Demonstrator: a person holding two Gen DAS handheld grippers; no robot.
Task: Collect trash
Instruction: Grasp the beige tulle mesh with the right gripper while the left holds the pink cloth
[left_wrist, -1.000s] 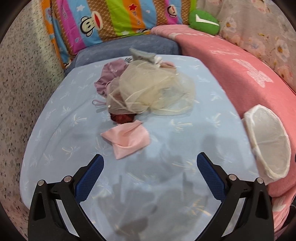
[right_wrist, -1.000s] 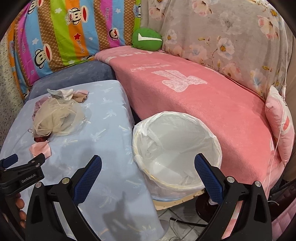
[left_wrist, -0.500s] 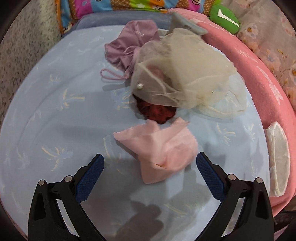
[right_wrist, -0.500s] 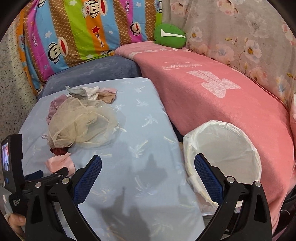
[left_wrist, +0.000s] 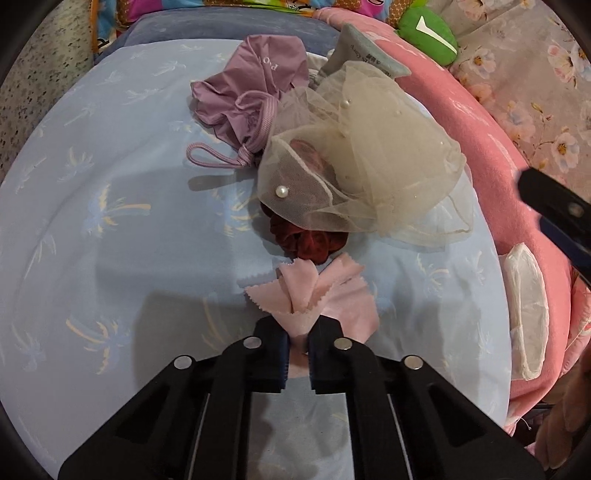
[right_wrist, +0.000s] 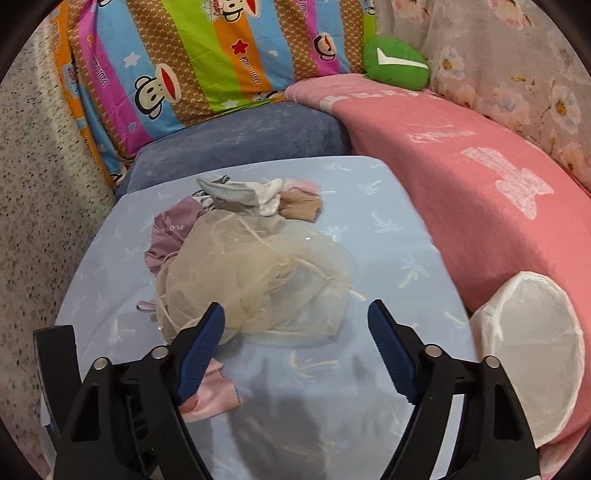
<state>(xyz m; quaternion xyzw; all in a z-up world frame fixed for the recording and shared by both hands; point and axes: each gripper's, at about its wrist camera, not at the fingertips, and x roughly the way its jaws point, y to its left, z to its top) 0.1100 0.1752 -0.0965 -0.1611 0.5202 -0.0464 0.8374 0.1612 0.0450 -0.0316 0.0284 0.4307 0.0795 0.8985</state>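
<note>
Pinching pink cloth (left_wrist: 314, 295) (bunched), left hand-held gripper (left_wrist: 297, 345) clamped

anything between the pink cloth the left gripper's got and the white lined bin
Nothing visible blocks it. The left gripper is shut on the pink cloth, and the white-lined bin sits open off the table's edge, beside the pink blanket. The tulle pile lies farther back, and the right gripper, jaws closing with nothing between them, hovers near that route.

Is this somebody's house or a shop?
Most likely a home, a sitting room corner. A sofa under a pink blanket wraps around a cloth-covered table, with a cartoon monkey cushion behind and a lined trash bin beside it.
</note>
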